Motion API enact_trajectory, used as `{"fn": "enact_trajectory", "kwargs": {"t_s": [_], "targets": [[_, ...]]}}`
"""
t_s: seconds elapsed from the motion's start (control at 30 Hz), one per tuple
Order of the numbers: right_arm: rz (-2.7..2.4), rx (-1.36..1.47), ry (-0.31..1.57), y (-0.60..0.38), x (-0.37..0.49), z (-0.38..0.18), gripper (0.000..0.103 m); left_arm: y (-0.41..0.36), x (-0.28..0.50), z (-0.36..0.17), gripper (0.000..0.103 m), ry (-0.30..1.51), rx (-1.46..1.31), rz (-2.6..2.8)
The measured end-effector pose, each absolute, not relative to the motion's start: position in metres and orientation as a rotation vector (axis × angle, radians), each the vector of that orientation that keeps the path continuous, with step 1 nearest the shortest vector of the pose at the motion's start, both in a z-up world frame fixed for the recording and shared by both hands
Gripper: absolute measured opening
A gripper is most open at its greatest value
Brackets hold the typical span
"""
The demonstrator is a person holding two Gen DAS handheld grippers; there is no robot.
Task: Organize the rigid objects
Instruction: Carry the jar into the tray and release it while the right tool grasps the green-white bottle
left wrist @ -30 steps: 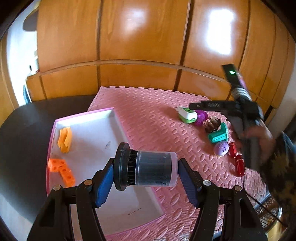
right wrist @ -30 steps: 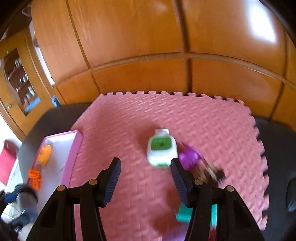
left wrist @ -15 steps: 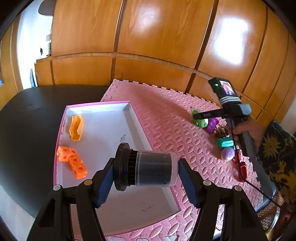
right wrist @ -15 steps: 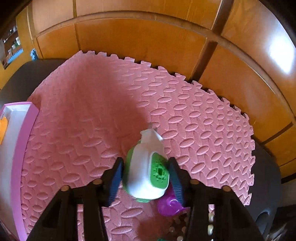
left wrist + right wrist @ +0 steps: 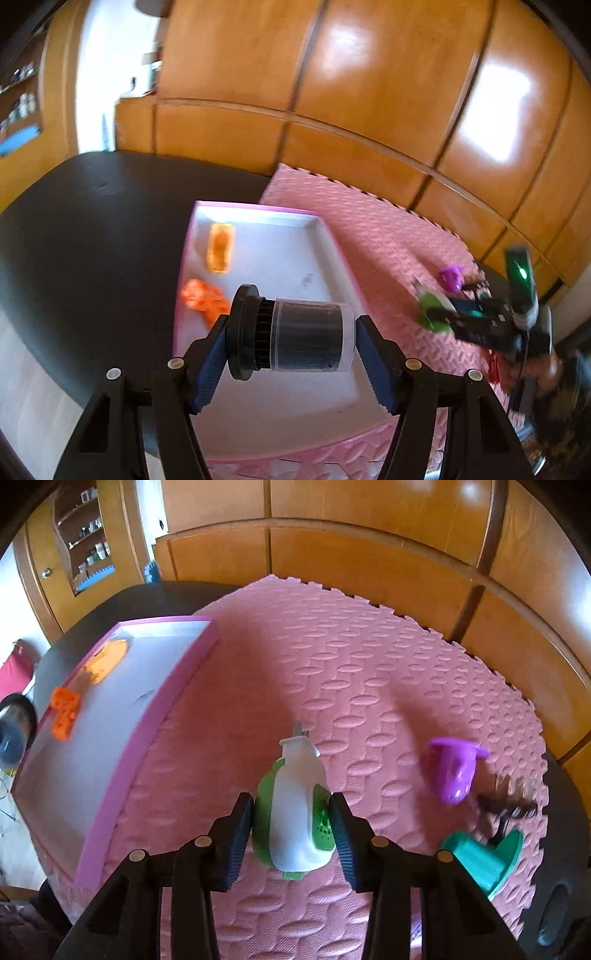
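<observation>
Inside the pink tray (image 5: 334,240), two orange pieces (image 5: 221,246) are stowed; the black-capped jar (image 5: 291,334) is clamped by the left tool (image 5: 291,363), the green-white plug (image 5: 293,812) by the right tool (image 5: 291,834), and three toys (image 5: 456,770) remain on the mat.

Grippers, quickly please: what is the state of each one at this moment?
Left gripper: shut on the black-capped jar, above the tray.
Right gripper: shut on the white-green plug-in device, above the pink mat.

We see glossy wood panels (image 5: 369,554) behind a dark table (image 5: 92,221), bright glare on them, and a shelf nook (image 5: 88,554) at the left.
</observation>
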State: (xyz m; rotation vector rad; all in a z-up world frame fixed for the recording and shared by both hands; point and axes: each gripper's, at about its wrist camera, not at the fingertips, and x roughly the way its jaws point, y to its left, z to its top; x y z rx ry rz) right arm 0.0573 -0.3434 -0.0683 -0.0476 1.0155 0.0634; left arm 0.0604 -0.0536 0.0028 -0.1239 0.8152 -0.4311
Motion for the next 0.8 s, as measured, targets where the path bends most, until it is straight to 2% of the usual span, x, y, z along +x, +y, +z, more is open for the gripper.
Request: {"fn": "enact_trajectory", "kwargs": {"t_s": [0.2, 0.43, 0.8], "targets": [[0.069, 0.033, 0.962, -0.354, 0.05, -0.07, 0.042, -0.047, 0.084, 0.006, 0.068, 0.806, -0.127, -0.409], [0.097, 0.078, 0.901, -0.363, 0.043, -0.072, 0.042, -0.082, 0.133, 0.001, 0.068, 0.823, -0.027, -0.409], [0.106, 0.059, 0.882, -0.361, 0.041, -0.073, 0.042, -0.125, 0.215, -0.037, 0.068, 0.912, 0.076, -0.346]]}}
